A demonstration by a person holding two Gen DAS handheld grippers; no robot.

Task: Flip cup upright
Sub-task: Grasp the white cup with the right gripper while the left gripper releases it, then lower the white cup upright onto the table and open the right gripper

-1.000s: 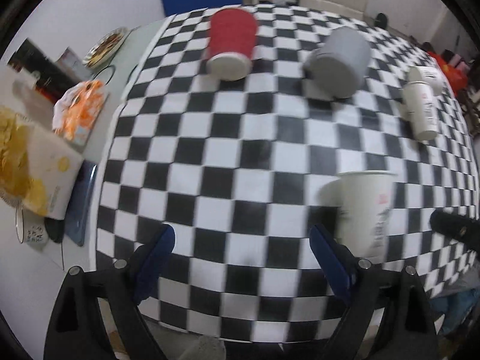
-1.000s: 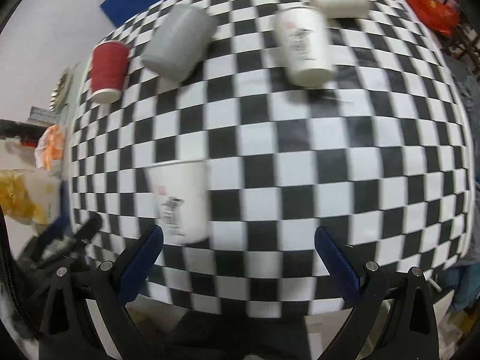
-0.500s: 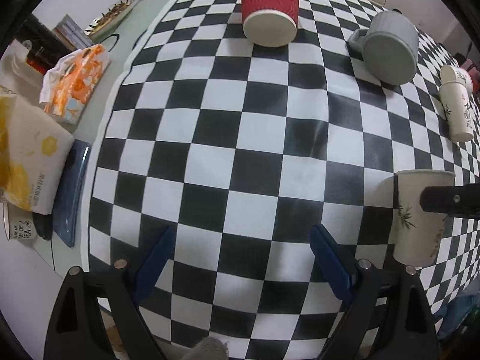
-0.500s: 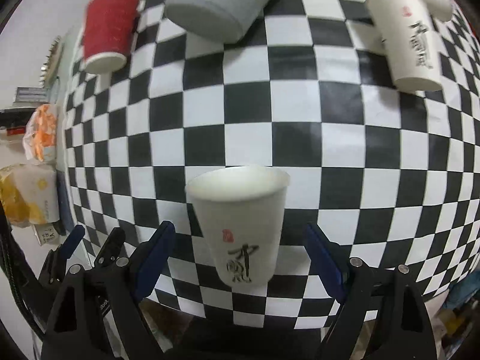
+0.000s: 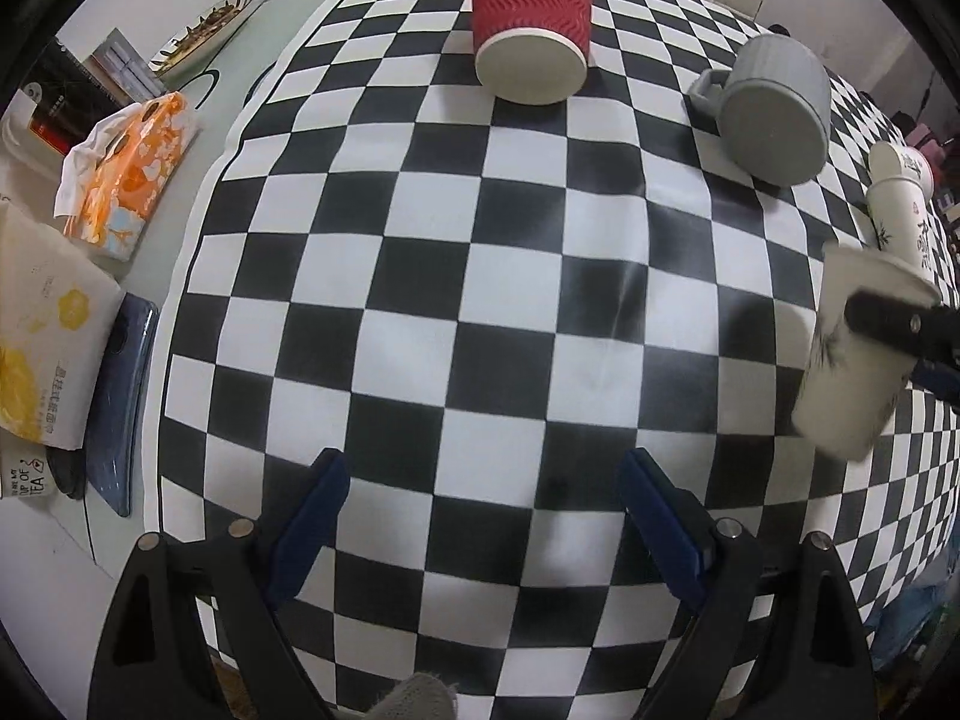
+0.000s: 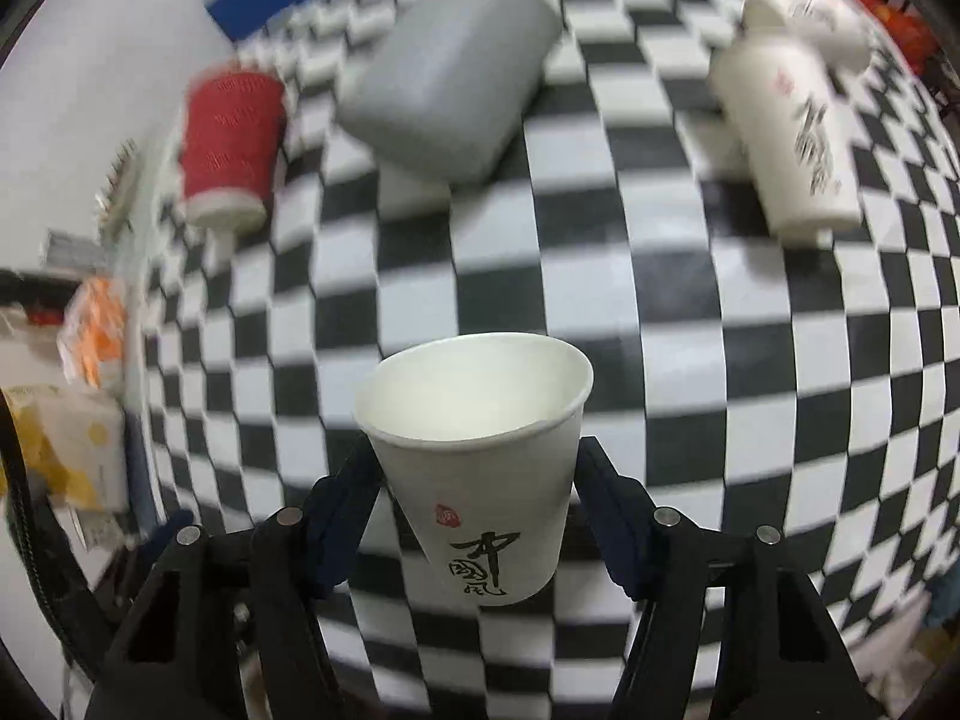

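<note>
My right gripper [image 6: 477,480] is shut on a white paper cup [image 6: 480,456] with black calligraphy, mouth up, held just above the checkered tablecloth [image 6: 690,312]. In the left wrist view the same cup [image 5: 852,372] shows at the right edge, slightly tilted, with a black finger [image 5: 888,321] across it. My left gripper [image 5: 480,516] is open and empty over the cloth's near part. A red ribbed cup [image 5: 531,24] and a grey mug [image 5: 771,111] lie on their sides at the far end.
Two more white paper cups [image 5: 900,204] lie at the far right. Left of the cloth sit an orange tissue pack [image 5: 129,171], a yellow-printed bag [image 5: 42,336], a dark phone [image 5: 120,402] and a plate [image 5: 204,27].
The right gripper moved in on the white cup and closed on it, lifting it slightly. The left gripper shifted forward over the cloth and stayed open.
</note>
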